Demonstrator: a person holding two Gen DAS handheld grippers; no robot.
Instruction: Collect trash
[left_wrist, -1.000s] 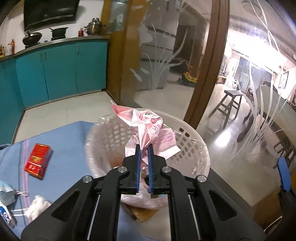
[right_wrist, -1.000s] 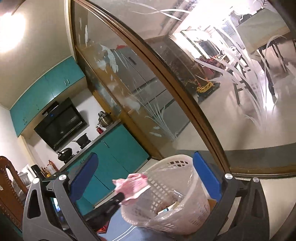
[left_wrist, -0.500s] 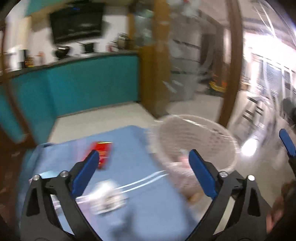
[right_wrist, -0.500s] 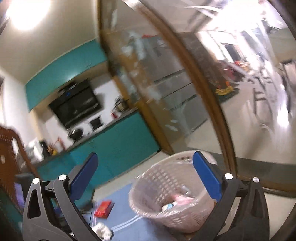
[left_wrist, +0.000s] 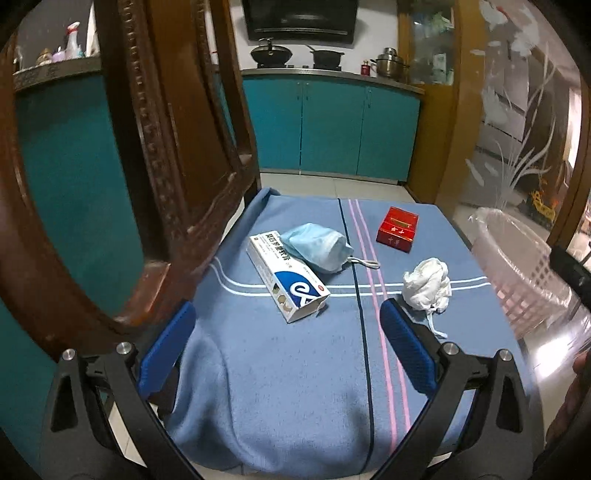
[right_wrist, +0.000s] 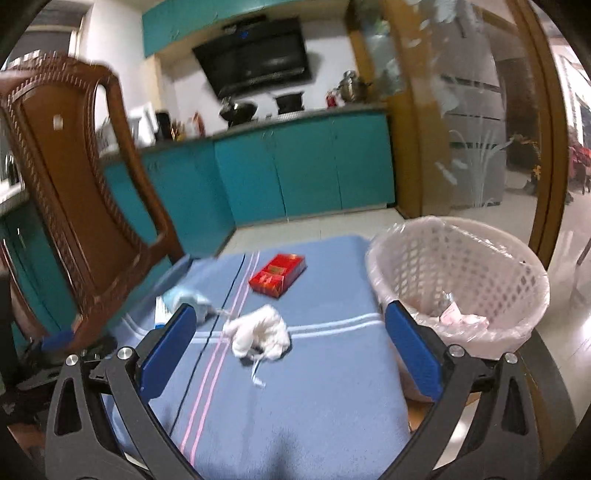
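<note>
Blue cloth (left_wrist: 295, 369) carries four pieces of trash ahead of the spread, empty left gripper (left_wrist: 286, 343): one white box (left_wrist: 286, 275) at 12 o'clock, one blue mask (left_wrist: 317, 247), one red packet (left_wrist: 397, 229) and one white wad (left_wrist: 426, 282) at 1 o'clock. Right gripper (right_wrist: 291, 347) is spread too, beside one basket (right_wrist: 458, 280). The pink wrapper pinched a second ago now lies inside.

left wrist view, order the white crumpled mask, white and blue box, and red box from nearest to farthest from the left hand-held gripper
1. White crumpled mask: just beyond the right finger of the left hand-held gripper, on the blue cloth.
2. White and blue box: centre-left, slightly farther; close to call against the mask.
3. Red box: far right, plainly farthest.
</note>
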